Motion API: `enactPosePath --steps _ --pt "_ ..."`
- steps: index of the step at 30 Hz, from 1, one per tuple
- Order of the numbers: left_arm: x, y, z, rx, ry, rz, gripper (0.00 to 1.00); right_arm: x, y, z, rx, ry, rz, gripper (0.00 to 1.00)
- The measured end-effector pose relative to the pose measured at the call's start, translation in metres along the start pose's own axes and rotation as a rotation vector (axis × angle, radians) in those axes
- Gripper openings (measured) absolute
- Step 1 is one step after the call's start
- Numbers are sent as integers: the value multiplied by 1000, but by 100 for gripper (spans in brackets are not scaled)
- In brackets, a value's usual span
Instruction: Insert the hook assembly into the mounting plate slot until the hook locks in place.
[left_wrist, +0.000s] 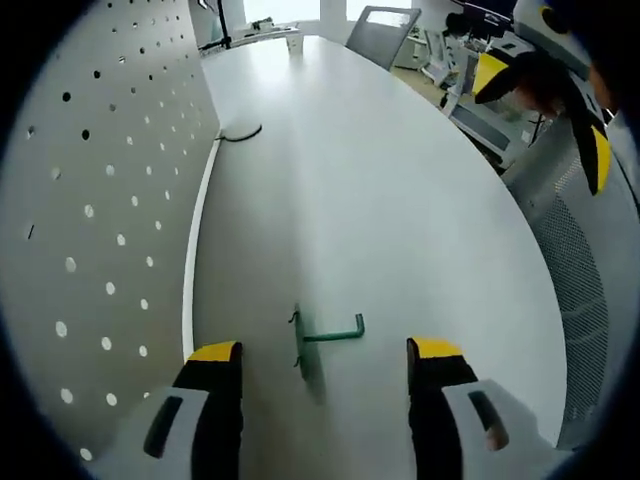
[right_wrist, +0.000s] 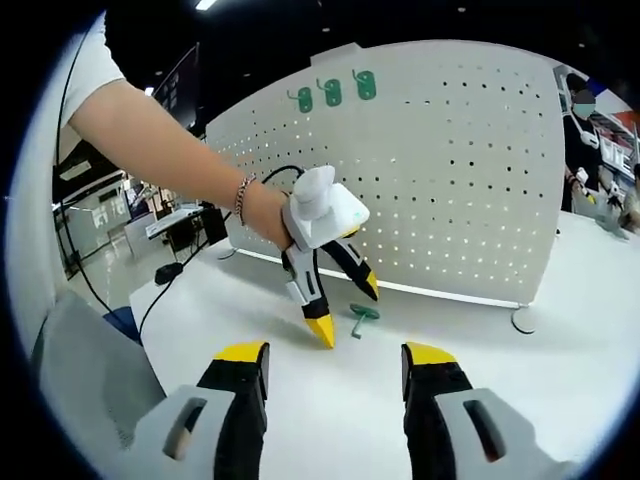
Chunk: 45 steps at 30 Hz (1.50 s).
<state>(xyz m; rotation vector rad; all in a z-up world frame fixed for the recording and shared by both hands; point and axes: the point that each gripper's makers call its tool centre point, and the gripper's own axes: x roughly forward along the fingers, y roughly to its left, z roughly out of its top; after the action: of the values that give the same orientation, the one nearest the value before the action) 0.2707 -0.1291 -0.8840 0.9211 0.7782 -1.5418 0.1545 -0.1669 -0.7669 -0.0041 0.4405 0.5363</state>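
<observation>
So up close in the left gripper view, the left claw (left_wrist: 325, 365) has its yellow-tipped jaws spread apart with nothing between them, and the green hook (left_wrist: 318, 336) is lying flat on the white counter (left_wrist: 400, 200) just past the tips, pretty much at 12 o'clock from the claw's gap, round base plate toward the claw and the bent arm pointing off to 3 o'clock. The right claw (right_wrist: 335, 360) is also apart and empty in its own view, hanging back from the action. From there you can see the left claw angled down at the counter with the hook just beside its lower tip, at about 3 o'clock of it, not touching as far as I can tell. Further back is the white pegboard (right_wrist: 440, 180) standing upright on the counter, with three green hooks (right_wrist: 333, 92) already hung near its top edge at 12 o'clock, so that's where this one's headed I guess. For the pickup, I'd come straight down over the hook and pinch the arm or the edge of the base plate rather than the flat face, since it's thin and lying flat and will probably skate away on that slick counter if one jaw nudges it first. Keep the grab square so the base tabs stay free to line up with the pegboard holes later.
</observation>
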Motion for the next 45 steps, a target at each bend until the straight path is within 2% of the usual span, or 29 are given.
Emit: enactPosePath --steps 8,13,19,27,35,45 --pt "-1 0 -1 4 -20 -3 67 1 -1 -2 2 3 0 51" --pt "-4 4 -2 8 -20 -1 53 0 -1 -1 3 0 -3 49" --pt "-4 9 -3 -32 -32 26 38 0 -1 0 8 -5 -3 49" --pt "-6 13 -3 -59 -54 58 22 -1 -3 0 11 -8 -9 48" --pt "-7 18 -5 -53 -39 98 6 -2 -3 2 12 -12 -10 48" --pt "-7 18 -6 -29 -37 102 3 -2 -5 3 11 -17 -17 47"
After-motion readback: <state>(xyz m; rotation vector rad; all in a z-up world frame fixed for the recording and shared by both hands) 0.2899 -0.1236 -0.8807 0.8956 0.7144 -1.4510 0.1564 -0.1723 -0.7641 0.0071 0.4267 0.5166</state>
